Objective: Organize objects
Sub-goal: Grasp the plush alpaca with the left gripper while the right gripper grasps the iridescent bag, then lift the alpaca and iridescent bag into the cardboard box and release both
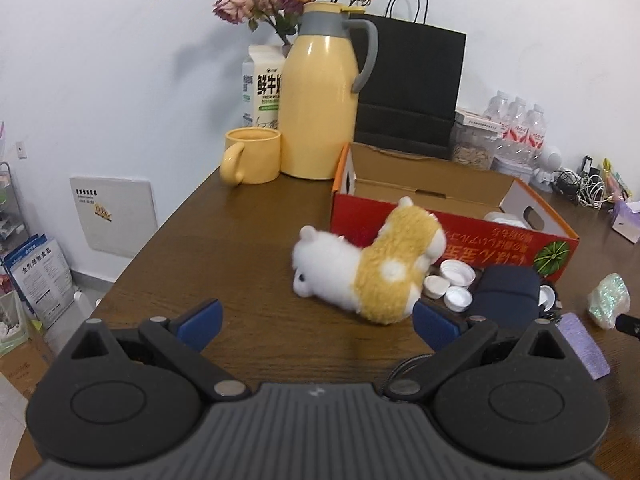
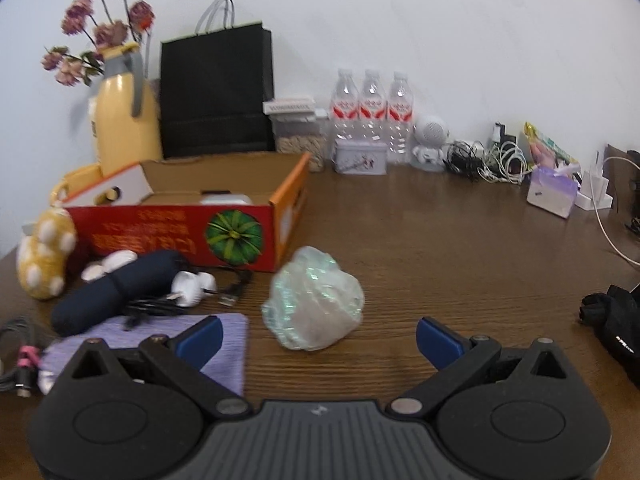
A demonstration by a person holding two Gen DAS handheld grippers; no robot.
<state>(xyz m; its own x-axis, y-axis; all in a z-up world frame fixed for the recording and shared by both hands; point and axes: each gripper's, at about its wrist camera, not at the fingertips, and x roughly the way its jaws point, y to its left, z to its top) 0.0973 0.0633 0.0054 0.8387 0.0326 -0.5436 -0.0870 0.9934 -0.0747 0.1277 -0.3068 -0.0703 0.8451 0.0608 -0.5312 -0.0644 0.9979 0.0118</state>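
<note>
From the left wrist we see the plush (image 1: 372,268) lying on its side on the table (image 1: 240,240), leaning against the red wall of the open box (image 1: 448,220). We judge the box to be where loose things go, since something white already lies inside it and the rest is gathered at its foot: the white caps (image 1: 452,284) and a dark pouch (image 1: 508,292) lie just beside the plush. The jug (image 1: 320,92), mug (image 1: 252,156) and black bag (image 1: 412,88) stand at the back by the wall, out of the way. Our left gripper (image 1: 316,318) is spread wide and empty, its right pad (image 1: 434,326) almost at the plush's rump, the left pad well clear; we read this as lining up to take the plush

From the right wrist, the crinkled wrap ball (image 2: 314,300) sits on bare table near the box's corner, apart from everything else. Our right gripper (image 2: 318,338) is likewise spread wide and holds nothing, hovering with the ball just ahead of the gap and touching neither pad. The purple cloth (image 2: 224,344) lies under its left pad (image 2: 200,340), though we cannot tell whether they touch. Pouch, earbuds (image 2: 192,286) and cables (image 2: 236,280) lie left of the ball, still outside the box
</note>
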